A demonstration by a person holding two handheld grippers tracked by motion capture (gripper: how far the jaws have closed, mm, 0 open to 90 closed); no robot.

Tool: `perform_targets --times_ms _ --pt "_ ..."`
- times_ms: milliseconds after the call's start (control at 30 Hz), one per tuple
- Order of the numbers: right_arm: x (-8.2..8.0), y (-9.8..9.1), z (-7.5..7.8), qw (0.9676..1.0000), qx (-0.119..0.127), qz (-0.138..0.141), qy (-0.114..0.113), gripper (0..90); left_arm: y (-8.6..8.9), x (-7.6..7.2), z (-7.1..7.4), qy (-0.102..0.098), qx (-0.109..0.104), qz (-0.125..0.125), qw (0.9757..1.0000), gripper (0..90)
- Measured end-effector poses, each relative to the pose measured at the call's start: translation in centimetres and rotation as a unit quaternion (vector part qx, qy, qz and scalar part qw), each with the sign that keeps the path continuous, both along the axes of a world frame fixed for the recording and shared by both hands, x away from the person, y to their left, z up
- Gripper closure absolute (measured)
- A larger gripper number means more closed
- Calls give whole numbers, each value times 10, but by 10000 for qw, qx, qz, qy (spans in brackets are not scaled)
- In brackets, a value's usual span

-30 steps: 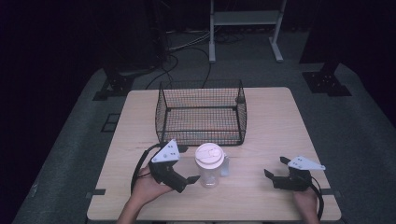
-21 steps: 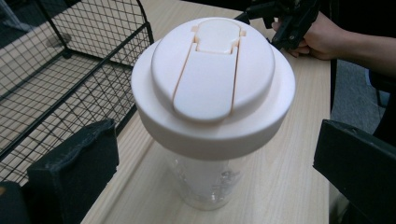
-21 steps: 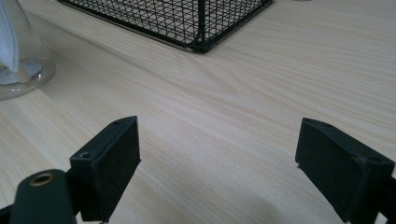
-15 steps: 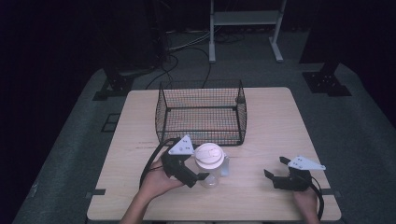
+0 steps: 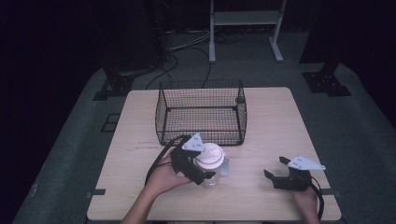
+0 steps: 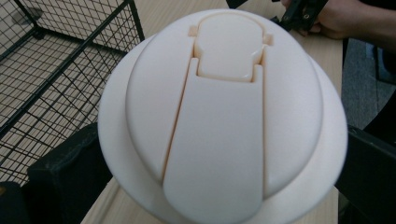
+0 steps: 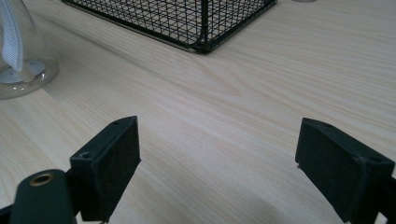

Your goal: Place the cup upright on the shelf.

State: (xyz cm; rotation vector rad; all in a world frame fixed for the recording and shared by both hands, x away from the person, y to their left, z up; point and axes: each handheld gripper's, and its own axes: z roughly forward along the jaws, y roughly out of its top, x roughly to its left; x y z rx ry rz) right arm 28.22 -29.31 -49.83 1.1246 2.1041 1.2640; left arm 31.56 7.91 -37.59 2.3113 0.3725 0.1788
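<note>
A clear plastic bottle with a wide cream flip-top lid (image 5: 212,157) stands upright on the table just in front of the wire basket. My left gripper (image 5: 208,169) reaches it from the left and is open, one jaw on each side of the bottle below the lid. The lid (image 6: 224,116) looms close in the left gripper view, with black fingers (image 6: 60,172) wide apart at both lower corners. My right gripper (image 5: 274,167) rests open near the table's front right, nothing between its jaws (image 7: 229,158). The bottle's base (image 7: 18,56) lies far to its left.
A black wire basket (image 5: 161,116) stands empty at the middle of the wooden table (image 5: 280,121), its corner (image 7: 201,28) ahead of the right gripper. Bare wood lies between the two grippers. Dark floor, cables and stand legs surround the table.
My left gripper has moved right and forward, from beside the bottle to around it. The bottle, the basket and the right gripper have stayed in place.
</note>
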Motion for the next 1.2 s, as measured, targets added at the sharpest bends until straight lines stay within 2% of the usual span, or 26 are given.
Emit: perform_targets --times_ms 233,300,400,567,767,900,1067,1200 --pt "0 0 0 10000 -6 5 1 129 -6 5 0 182 131 19 9997 0" --pt "0 0 0 10000 -10 10 5 129 -7 6 0 244 171 -47 9995 19" --pt "0 0 0 10000 -15 13 5 129 -8 6 1 247 148 -26 9996 41" --pt "0 0 0 10000 -15 15 5 129 -10 7 2 325 246 -25 9992 48" --pt "0 0 0 10000 -15 16 6 129 -10 7 4 290 292 -56 9991 52" --pt "0 0 0 10000 -16 22 5 129 -10 7 11 281 193 -85 9994 53" --pt "0 0 0 10000 -15 17 3 129 -11 7 26 171 343 -90 9992 53" --pt "0 0 0 10000 -14 22 4 129 -11 8 38 132 360 -114 9992 53"
